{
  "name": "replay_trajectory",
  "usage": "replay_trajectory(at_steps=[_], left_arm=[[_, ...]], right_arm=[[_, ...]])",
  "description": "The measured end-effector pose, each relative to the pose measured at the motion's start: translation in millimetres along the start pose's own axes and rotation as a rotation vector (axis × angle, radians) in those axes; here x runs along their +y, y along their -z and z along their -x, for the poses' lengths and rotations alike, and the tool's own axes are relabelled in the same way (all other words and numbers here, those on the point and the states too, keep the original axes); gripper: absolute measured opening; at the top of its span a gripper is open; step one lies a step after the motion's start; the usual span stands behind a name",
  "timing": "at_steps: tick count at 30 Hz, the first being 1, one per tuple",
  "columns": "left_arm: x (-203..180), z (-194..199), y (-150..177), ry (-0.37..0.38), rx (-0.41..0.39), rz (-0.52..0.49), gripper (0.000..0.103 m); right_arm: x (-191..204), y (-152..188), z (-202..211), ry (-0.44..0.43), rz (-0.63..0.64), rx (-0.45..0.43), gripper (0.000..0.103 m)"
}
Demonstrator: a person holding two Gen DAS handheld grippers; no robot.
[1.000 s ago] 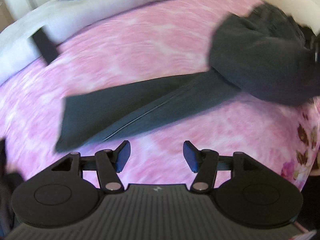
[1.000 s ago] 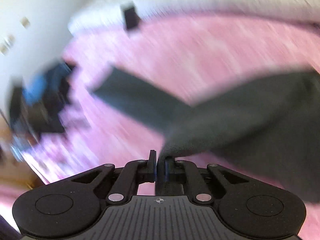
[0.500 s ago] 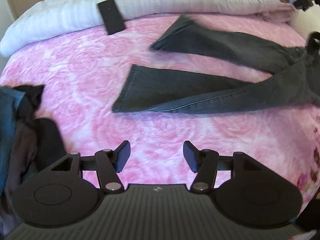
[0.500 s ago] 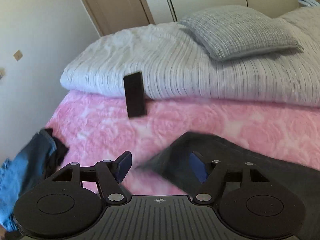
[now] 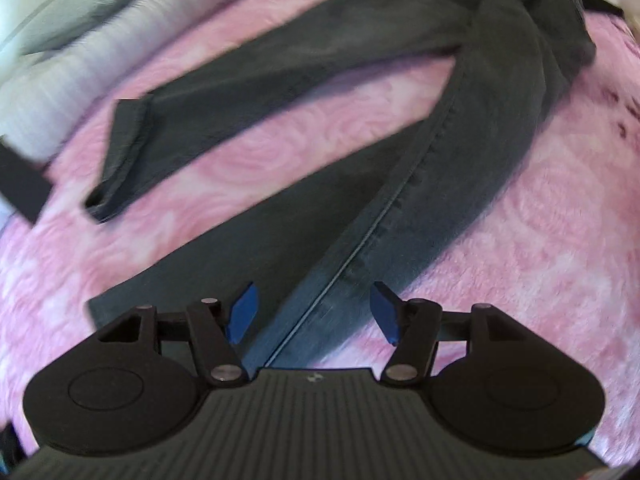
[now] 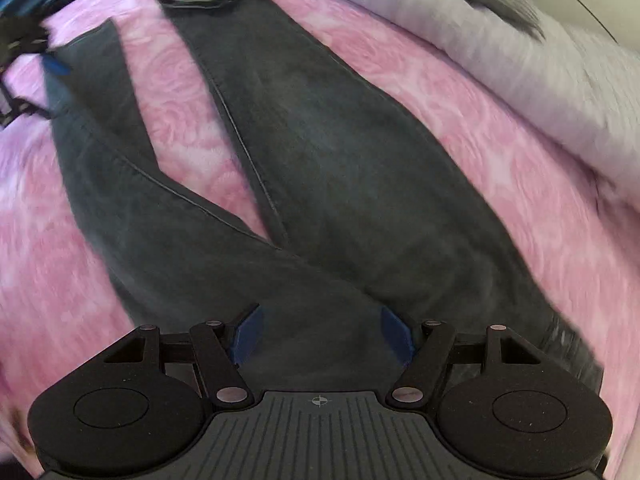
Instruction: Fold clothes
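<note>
Left wrist view, garment: dark grey jeans (image 5: 472, 128) lie spread on the pink bedspread (image 5: 560, 240), legs splayed in a V that meets at the waist near 1 o'clock.
Left wrist view, near leg: it runs from the waist down to 6 o'clock, its side seam passing between the blue fingertips (image 5: 242, 312); its long axis lies roughly along the pointing line.
Left wrist view, far leg: its cuff (image 5: 120, 152) sits at 10 o'clock, well apart from the tool.
Left wrist view, left gripper (image 5: 314, 312): jaws wide, having just opened a little further; cloth lies beneath them, not pinched.
Left wrist view, background: a pale striped duvet (image 5: 80, 52) fills 11 o'clock; motion blur softens its edges.

Right wrist view, garment: the same jeans (image 6: 340, 168) fan upward from the seat at 6 o'clock, both legs reaching toward 11 and 12 o'clock.
Right wrist view, right gripper (image 6: 320, 336): jaws wide, having just opened; they straddle the seat area without pressing it.
Right wrist view, other tool: a blurred dark shape at 10 o'clock over the left leg is probably the other gripper.
Right wrist view, duvet (image 6: 520, 64): banked at 2 o'clock.

Governing relation: the right gripper is nearer the waist, the left nearer the lower leg; laying one leg over the other likely needs a grip at each end.
</note>
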State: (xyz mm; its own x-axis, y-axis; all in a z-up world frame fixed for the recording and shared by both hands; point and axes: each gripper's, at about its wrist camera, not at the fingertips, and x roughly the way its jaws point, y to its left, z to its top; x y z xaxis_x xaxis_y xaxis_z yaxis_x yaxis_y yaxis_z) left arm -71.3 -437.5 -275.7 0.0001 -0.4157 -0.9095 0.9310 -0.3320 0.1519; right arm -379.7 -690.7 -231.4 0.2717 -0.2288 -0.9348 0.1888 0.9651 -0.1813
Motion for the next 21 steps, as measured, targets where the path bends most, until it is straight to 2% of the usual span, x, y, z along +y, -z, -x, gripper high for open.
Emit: replay_trajectory(at_steps=[3, 6, 7, 11, 12, 13, 14, 17, 19, 21], left_arm=[[-4, -19, -9, 0.054, 0.091, -0.049, 0.045], [-14, -14, -18, 0.035, 0.12, -0.079, 0.027], [-18, -11, -20, 0.025, 0.124, -0.087, 0.026], [-31, -2, -21, -0.019, 0.116, -0.113, 0.027], [-34, 1, -20, -0.031, 0.111, -0.119, 0.031], [-37, 1, -18, -0.044, 0.108, -0.139, 0.043], [-41, 0, -15, -0.055, 0.111, -0.167, 0.047], [-46, -13, -10, -0.062, 0.143, -0.266, 0.05], [-44, -17, -8, -0.065, 0.144, -0.311, 0.052], [-41, -19, -5, -0.067, 0.144, -0.344, 0.052]], right_arm=[[-13, -4, -11, -0.055, 0.091, -0.025, 0.069], [-24, -4, -11, -0.063, 0.058, -0.055, 0.069], [-26, 1, -4, -0.069, 0.01, -0.076, 0.069], [-23, 40, 27, -0.074, -0.207, -0.143, 0.069], [-22, 51, 34, -0.083, -0.267, -0.138, 0.069], [-20, 71, 40, -0.093, -0.353, -0.13, 0.069], [-18, 89, 46, -0.093, -0.424, -0.118, 0.069], [-7, 130, 55, -0.084, -0.579, -0.046, 0.069], [11, 146, 59, -0.085, -0.598, -0.009, 0.069], [36, 136, 62, -0.105, -0.528, -0.019, 0.069]])
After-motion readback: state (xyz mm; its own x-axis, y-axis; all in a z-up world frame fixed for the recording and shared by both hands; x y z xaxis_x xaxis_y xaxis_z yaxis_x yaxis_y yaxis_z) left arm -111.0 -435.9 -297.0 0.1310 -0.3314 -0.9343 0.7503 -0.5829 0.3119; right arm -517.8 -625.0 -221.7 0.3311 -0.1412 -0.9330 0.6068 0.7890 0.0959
